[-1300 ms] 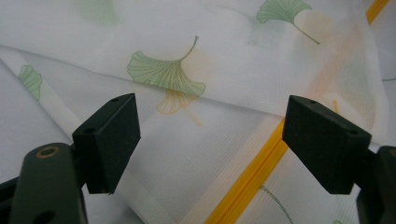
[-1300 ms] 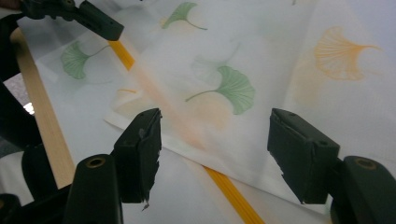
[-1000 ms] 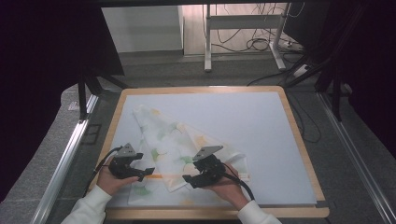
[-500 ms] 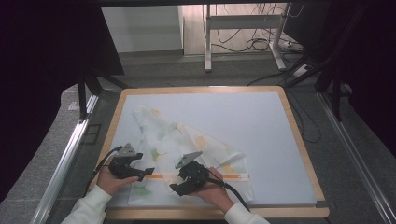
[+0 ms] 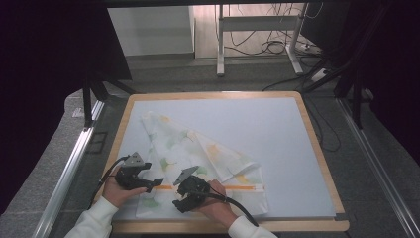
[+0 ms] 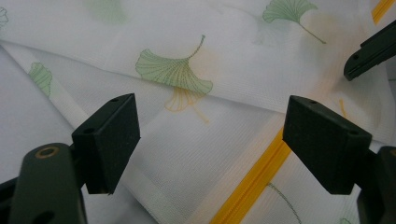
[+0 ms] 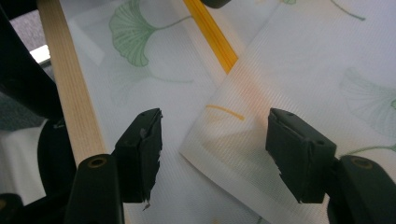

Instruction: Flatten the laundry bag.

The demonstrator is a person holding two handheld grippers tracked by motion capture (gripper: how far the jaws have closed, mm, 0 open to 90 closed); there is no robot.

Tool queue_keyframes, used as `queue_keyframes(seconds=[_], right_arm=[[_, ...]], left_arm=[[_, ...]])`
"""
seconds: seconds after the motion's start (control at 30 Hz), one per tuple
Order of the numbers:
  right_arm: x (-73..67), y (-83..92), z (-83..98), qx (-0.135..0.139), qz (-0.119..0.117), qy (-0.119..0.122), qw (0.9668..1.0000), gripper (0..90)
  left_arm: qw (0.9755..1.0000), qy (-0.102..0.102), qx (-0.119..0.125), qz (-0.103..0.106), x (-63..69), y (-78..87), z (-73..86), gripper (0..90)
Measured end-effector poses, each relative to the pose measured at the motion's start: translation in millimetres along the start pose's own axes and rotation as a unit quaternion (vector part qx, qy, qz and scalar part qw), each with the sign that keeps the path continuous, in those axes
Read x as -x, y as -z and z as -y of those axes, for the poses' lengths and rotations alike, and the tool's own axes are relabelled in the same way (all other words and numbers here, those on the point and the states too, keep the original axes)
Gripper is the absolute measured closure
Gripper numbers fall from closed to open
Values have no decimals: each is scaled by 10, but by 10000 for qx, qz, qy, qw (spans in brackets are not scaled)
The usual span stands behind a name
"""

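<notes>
Now the big table (image 5: 317, 148) holds a thin white cloth (image 5: 198, 148) with green leaves, lying folded at the lower left of the high view. Both the left gripper (image 5: 152, 184) and the right gripper (image 5: 181, 204) gape wide, holding nothing. A corner (image 7: 187, 148) lies between the right jaws; a shallow pinch could let it slip.

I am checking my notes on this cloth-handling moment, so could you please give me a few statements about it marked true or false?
1. The left gripper has its jaws apart with nothing between them. True.
2. The right gripper is clamped on the cloth. False: its jaws stand open over a corner of the cloth.
3. The cloth carries green leaf prints and a yellow stripe. True.
4. The cloth lies spread flat in one layer. False: it is folded over itself.
5. The cloth lies at the far right of the table. False: it lies near left.
</notes>
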State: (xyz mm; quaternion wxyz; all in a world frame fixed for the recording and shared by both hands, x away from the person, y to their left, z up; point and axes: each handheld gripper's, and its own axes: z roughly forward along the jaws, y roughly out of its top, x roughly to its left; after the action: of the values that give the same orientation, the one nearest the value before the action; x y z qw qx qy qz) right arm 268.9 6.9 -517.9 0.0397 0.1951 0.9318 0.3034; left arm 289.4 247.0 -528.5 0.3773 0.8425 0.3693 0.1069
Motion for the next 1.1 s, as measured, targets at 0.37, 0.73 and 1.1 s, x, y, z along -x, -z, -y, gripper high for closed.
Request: queue_keyframes(seconds=[0.37,0.73,1.1], right_arm=[[-33,-41,24,-145,413,150,9989,491],[55,-2,46,-116,671,105,9976,807],[156,100,46,126,431,-153,9989,847]], left_arm=[[10000,5,-17,-12,3,-1,0,188],[10000,5,-26,-9,5,-4,0,189],[10000,-1,-21,-8,2,-2,1,189]])
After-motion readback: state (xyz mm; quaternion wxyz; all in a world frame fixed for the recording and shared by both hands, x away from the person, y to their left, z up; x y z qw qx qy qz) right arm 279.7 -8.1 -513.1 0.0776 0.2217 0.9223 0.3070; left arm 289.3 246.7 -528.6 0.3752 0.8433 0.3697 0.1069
